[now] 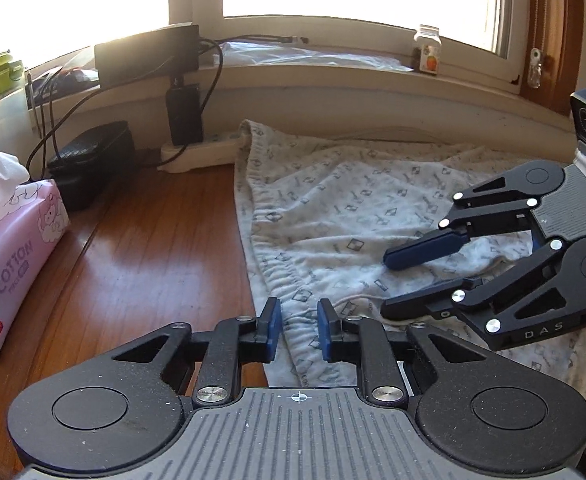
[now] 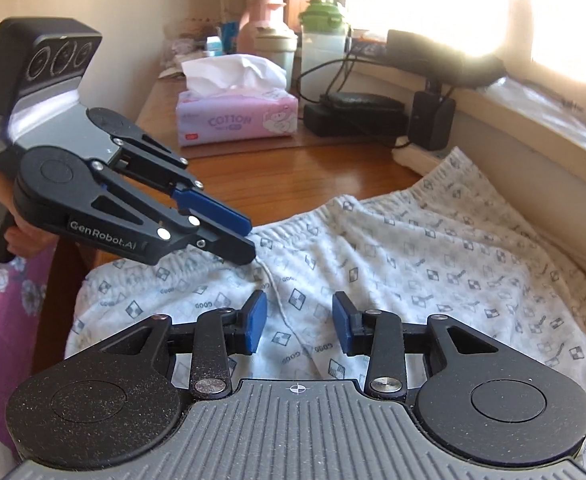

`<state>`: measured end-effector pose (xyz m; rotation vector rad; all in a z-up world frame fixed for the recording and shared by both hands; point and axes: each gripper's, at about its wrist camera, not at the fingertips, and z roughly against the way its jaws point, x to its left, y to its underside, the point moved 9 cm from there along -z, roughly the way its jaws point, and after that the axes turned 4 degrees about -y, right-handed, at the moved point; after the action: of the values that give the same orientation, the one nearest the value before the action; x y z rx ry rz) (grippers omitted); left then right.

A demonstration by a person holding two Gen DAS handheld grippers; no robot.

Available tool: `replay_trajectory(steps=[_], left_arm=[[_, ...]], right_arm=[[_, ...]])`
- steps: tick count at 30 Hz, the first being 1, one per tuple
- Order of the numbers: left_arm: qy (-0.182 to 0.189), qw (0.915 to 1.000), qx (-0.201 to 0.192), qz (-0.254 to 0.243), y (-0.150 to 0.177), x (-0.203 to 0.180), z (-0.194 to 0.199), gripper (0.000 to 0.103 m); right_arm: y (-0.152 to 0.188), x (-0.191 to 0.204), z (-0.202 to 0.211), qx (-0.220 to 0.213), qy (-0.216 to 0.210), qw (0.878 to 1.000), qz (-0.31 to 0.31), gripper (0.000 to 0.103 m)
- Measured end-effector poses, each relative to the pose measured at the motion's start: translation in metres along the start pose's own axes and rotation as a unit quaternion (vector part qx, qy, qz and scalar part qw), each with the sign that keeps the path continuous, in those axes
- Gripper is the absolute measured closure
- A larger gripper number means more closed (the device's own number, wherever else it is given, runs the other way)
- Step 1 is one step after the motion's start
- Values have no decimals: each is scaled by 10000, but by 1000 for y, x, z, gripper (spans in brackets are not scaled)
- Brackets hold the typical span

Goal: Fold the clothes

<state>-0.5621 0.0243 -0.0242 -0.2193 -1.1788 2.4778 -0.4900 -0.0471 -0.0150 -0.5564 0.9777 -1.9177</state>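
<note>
Both claw tips against shorts

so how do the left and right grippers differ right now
The left gripper has the narrower gap; the right gripper stands wider. The left sits at the elastic waistband by the garment's edge, near bare table; the right is over the garment's middle, with the drawstring between its fingers. Both are open, gripping nothing, angled down, with blue pads.
</note>
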Motion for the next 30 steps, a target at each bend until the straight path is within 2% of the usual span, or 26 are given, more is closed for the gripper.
replay_trajectory(steps=[1,4,6,7,11,15,18,21,24,27,30], left_arm=[[12,10000,3,28,1,-1,1,77],[-40,10000,-55,24,2,-3,1,77],[-154,9999,-67,-16,1,0,0,89],[-197,9998,-48,-22,-1,2,-1,92],[-292,9995,4,-104,-4,7,-3,92],[-418,9991,-80,3,-10,9,4,86],[-422,9985,-212,-293,-19,-1,7,85],[-538,9959,11,-726,-16,-8,-9,86],[-473,9943,5,-957,-21,-7,-20,91],[-568,9870,24,-1502,-26,-9,-30,93],[-712,9819,43,-1756,-35,-8,-47,100]], right_arm=[[0,-1,0,-21,-11,10000,-30,64],[1,-6,0,-54,-49,9998,-180,59],[1,-6,0,-55,-28,9998,-182,59],[0,-5,1,-60,5,9999,-142,58],[-1,-1,4,-118,74,9999,-78,58],[1,7,5,-57,40,10000,66,58],[1,5,3,-55,40,10000,31,56],[1,-1,0,0,1,9999,-129,55],[1,-8,0,-13,75,9998,-189,55],[-1,-14,2,53,372,9992,-111,55],[-3,-9,10,19,405,9992,-5,54]])
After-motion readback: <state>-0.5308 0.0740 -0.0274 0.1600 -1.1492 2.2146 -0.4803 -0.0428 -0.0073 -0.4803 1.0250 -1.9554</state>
